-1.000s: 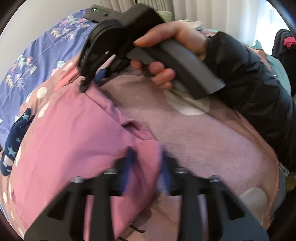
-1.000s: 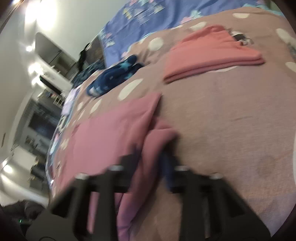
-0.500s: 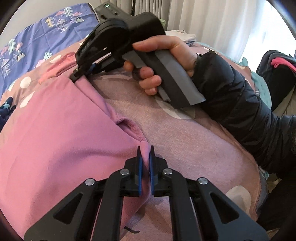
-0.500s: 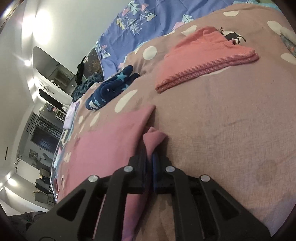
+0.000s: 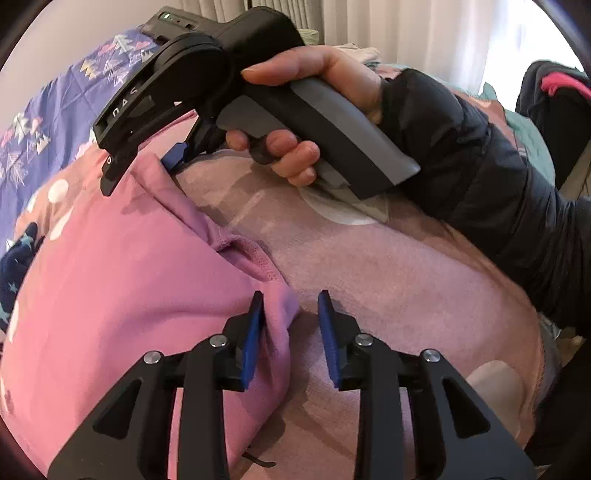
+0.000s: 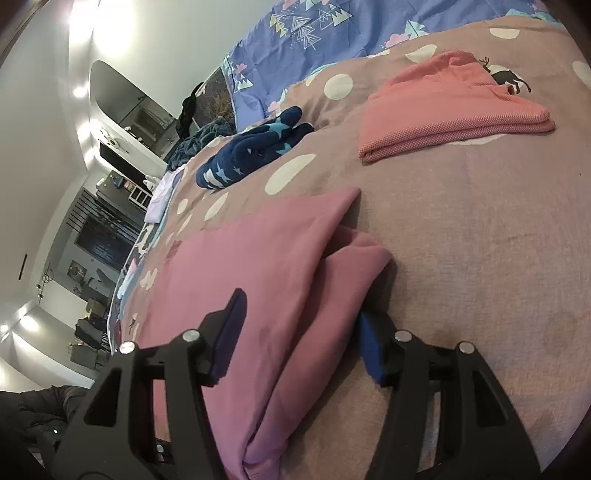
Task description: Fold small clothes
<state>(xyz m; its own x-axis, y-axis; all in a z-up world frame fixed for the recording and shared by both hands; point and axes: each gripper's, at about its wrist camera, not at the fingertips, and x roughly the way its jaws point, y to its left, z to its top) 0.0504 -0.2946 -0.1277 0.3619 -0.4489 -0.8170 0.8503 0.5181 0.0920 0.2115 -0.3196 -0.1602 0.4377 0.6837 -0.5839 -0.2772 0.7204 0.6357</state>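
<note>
Pink garment: lies flat on the bed, folded over itself, its hemmed corner bunched at the near edge; in the right wrist view a folded flap sits on top along its right side.
Left gripper: fingers opening, blue pads parted; the garment's corner lies between them against the left pad, the right pad clear of it.
Right gripper: fingers opening, spread wide either side of the garment's folded edge, no pad pressing the cloth.
Right hand: wrapped round the grey handle, dark sleeve behind it, at the garment's far corner.
Bedspread: dusty pink with white dots, under everything.
Salmon garment: folded, far right, well apart from the pink one.
Navy star-print item: crumpled, far left of the salmon one.
Blue patterned sheet: along the far edge of the bed.
</note>
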